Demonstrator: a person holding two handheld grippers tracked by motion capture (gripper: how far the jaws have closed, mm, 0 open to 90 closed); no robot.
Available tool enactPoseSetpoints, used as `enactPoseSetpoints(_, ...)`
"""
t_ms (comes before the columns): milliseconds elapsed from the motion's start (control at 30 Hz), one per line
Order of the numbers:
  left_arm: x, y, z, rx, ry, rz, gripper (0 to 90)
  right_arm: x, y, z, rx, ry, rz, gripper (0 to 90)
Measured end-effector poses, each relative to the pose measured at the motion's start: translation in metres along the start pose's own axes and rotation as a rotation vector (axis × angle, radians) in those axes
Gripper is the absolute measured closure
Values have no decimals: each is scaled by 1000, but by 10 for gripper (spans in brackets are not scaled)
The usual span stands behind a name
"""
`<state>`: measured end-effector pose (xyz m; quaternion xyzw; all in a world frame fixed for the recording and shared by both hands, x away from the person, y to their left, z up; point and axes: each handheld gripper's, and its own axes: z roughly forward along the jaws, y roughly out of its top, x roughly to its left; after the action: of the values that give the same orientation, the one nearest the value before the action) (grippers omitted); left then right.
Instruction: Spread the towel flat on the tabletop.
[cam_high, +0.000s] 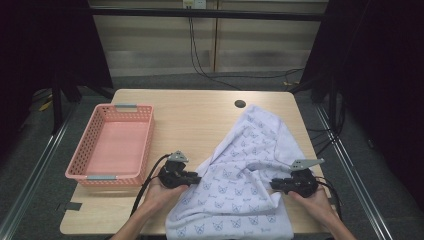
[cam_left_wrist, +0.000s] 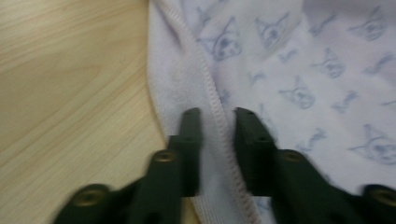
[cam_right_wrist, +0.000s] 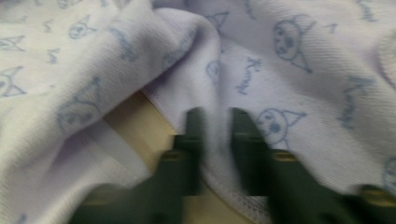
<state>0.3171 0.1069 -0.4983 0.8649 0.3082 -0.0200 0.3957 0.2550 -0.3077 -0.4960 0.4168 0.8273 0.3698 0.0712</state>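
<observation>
A white cloth (cam_high: 250, 165) printed with small blue cartoon faces lies crumpled on the right half of the wooden table (cam_high: 190, 115), and its near end hangs over the front edge. My left gripper (cam_high: 196, 178) is at the cloth's left edge. In the left gripper view its jaws (cam_left_wrist: 217, 116) pinch the stitched hem of the cloth (cam_left_wrist: 303, 70). My right gripper (cam_high: 274, 186) is at the cloth's right side near the front. In the right gripper view it (cam_right_wrist: 215, 116) is shut on a hemmed fold of the cloth (cam_right_wrist: 289, 70), with bare table showing under the lifted edge.
An empty pink plastic basket (cam_high: 145, 145) with grey handles stands on the left part of the table. A dark round hole (cam_high: 240, 103) sits near the far edge. Black cables trail from both grippers toward the person's forearms.
</observation>
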Motion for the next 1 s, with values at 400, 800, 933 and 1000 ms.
enactPoseSetpoints(400, 1, -33, -47, -49, -2, -63, 879, -40, 7, -27, -134, -107, 96, 884)
enactPoseSetpoints(800, -14, -27, -57, -140, -44, -24, 664, -23, 20, -28, -180, -23, 55, 638)
enactPoseSetpoints(933, -3, 6, -16, -104, -30, 30, 640, -22, 25, -9, -139, 0, 57, 540)
enactPoseSetpoints(1000, -2, 10, -8, -89, -21, 46, 635, -21, 26, -5, -131, 4, 49, 538)
